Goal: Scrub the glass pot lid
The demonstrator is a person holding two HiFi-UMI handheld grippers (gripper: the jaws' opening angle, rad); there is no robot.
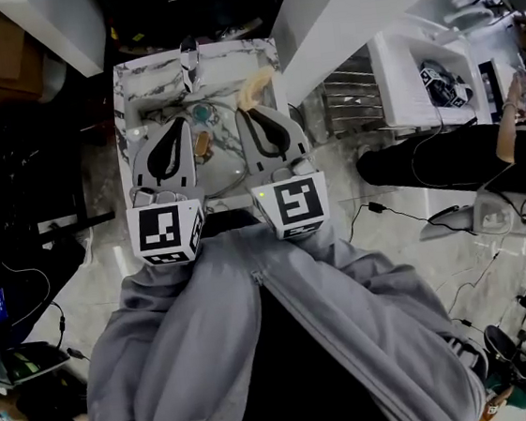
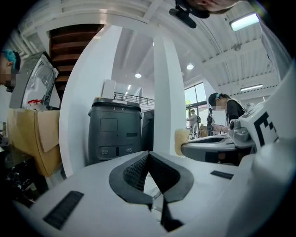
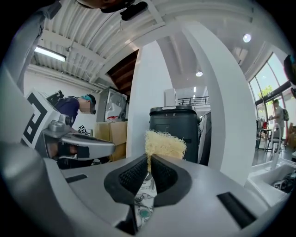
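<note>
In the head view both grippers hover side by side over a marble sink (image 1: 139, 77). My right gripper (image 1: 248, 112) is shut on a pale yellow loofah sponge (image 1: 255, 90), which sticks out past its tips; in the right gripper view the sponge (image 3: 165, 144) stands pinched between the pads of the right gripper (image 3: 149, 160). My left gripper (image 1: 181, 122) is shut with nothing in it, and its pads meet in the left gripper view (image 2: 148, 155). A small brown knob (image 1: 202, 144) shows in the basin between the grippers. The glass of the lid itself I cannot make out.
A faucet (image 1: 190, 64) stands at the sink's far edge above a teal drain (image 1: 201, 113). A metal rack (image 1: 350, 101) and a white tub (image 1: 409, 80) lie to the right, beside a person in black (image 1: 445, 154). A dark grey bin (image 2: 114, 132) and a white pillar (image 2: 169, 92) stand ahead.
</note>
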